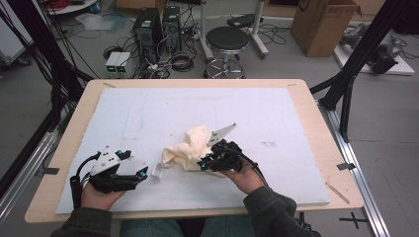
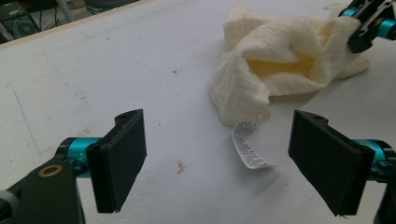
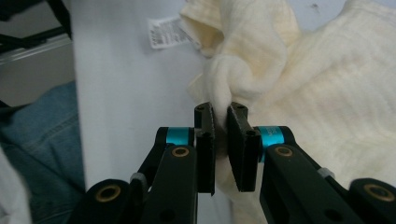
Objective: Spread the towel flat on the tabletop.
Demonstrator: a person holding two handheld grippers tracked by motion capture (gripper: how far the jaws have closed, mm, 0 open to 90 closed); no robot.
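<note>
So far, only a fold of the crumpled cream cloth [image 3: 261, 70] at mid-tabletop [image 1: 296, 98] is pinched by the nearly closed right tool [image 3: 221, 119], while the wide-open, empty left tool [image 2: 217, 154] is held just beside its label [image 2: 247, 149], and the cloth is not yet spread flat.

This is a lab or workshop. Behind the wooden worktop [image 1: 316, 128] stand 2 computer towers [image 1: 157, 29] amid tangled cables [image 1: 178, 61], a round stool [image 1: 227, 39] and a cardboard box [image 1: 323, 24]. Black metal frame struts [image 1: 363, 47] flank the worktop.
</note>
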